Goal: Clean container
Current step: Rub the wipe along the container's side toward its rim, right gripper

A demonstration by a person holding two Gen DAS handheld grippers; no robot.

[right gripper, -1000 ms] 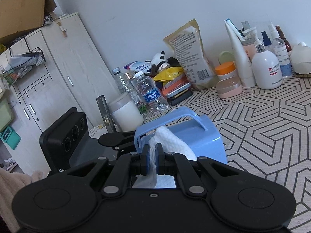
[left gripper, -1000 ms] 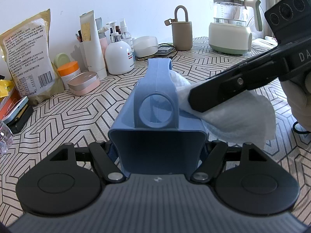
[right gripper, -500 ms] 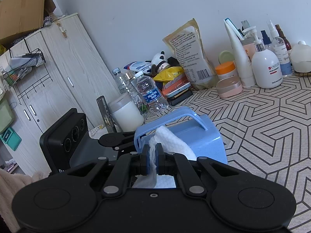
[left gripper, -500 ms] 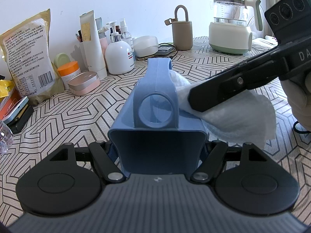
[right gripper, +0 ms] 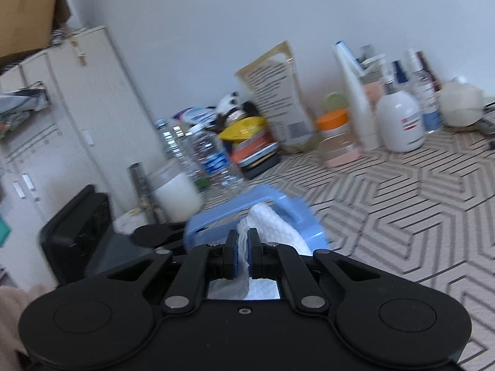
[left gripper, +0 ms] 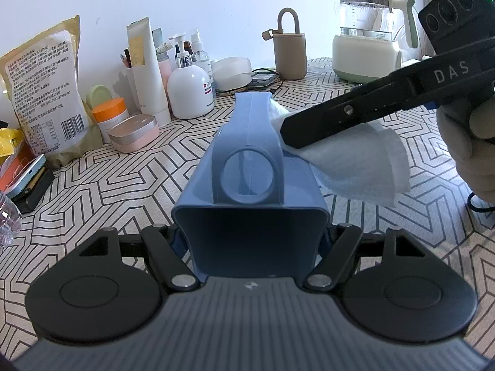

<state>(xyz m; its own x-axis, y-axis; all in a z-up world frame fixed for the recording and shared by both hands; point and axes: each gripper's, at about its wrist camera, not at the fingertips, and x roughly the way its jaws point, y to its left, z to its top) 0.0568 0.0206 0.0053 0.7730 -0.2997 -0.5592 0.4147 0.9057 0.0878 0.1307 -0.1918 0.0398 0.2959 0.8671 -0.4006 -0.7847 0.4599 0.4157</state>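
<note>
Facing cupboards (right gripper: 62, 117), right view only

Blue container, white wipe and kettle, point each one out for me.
Blue container (left gripper: 247, 247): left wrist view, its near wall.
White wipe (left gripper: 365, 167): left wrist view, its hanging middle.
Kettle (left gripper: 365, 52): left wrist view, its cream base.

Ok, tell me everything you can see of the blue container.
The blue container looks like matte plastic, boxy with rounded corners and an arched handle on top. The left gripper clamps its near end above the patterned table. A white cloth, pinched by the right gripper, presses its right side by the handle.
</note>
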